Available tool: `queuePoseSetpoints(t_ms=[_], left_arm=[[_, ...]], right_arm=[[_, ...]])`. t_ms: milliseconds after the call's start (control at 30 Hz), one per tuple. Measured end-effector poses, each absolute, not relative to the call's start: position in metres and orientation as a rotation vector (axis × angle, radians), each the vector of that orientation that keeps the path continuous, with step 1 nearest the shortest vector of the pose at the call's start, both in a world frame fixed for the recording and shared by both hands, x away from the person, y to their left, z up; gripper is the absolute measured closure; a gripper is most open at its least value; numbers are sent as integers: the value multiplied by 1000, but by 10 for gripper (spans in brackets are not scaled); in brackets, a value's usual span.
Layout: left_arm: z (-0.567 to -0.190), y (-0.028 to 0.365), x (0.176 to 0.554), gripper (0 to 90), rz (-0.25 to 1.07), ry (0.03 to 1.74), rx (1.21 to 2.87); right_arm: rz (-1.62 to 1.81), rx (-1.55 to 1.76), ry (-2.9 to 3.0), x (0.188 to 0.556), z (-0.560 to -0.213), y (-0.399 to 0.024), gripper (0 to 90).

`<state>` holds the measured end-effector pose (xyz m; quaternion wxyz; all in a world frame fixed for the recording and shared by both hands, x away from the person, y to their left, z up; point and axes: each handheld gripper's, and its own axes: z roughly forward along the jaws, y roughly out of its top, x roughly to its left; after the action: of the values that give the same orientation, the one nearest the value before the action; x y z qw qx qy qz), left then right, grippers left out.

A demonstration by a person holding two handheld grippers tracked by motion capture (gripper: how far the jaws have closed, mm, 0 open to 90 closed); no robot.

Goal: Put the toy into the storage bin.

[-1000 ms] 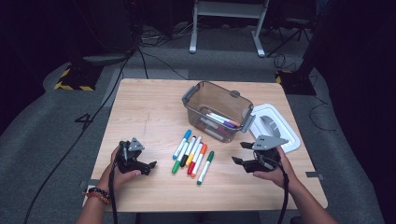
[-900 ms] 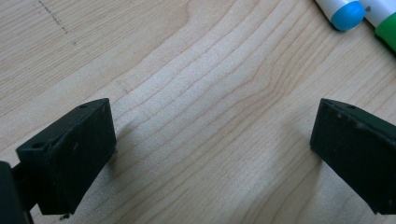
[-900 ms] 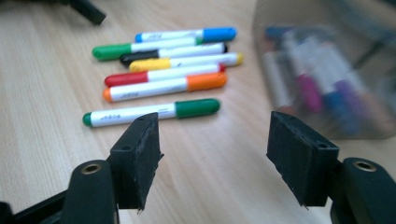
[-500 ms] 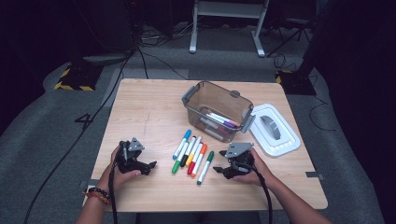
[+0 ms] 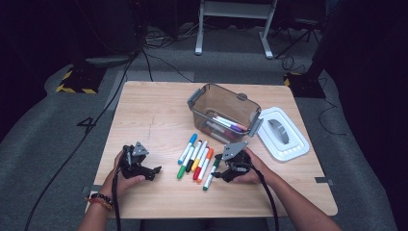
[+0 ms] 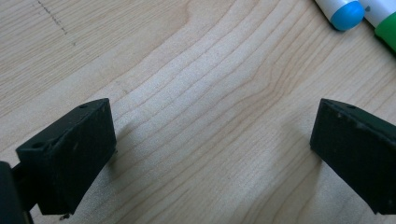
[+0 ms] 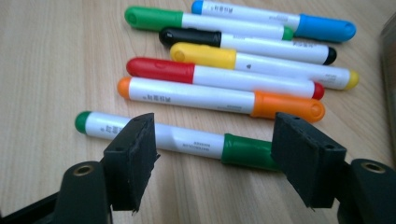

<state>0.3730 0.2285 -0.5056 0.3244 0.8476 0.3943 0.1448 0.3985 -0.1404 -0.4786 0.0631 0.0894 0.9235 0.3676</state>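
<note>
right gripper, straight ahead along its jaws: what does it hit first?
Most likely the dark green marker, the nearest of the row, lying crosswise just beyond the open right gripper. Past it comes the orange marker. Depth to the green one is unclear; the jaws don't touch it.

We see seven markers lying flat on the table in a loose row, side by side, all with white barrels. The nearest one, the dark green marker (image 7: 187,140), lies a little apart from the others, with its cap on and a green end plug. Next to it lie the orange marker (image 7: 210,99), the red marker (image 7: 219,78), the yellow marker (image 7: 261,65), the black marker (image 7: 243,44), the light green marker (image 7: 205,24) and the blue marker (image 7: 275,21). These six lie close together, some touching, all capped.
</note>
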Motion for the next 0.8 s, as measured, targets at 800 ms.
queuePoseSetpoints(t_ms=[800], left_arm=[[-506, 229, 373, 5, 383, 1030, 2224]], right_arm=[[1065, 190, 2880, 402, -480, -143, 335]])
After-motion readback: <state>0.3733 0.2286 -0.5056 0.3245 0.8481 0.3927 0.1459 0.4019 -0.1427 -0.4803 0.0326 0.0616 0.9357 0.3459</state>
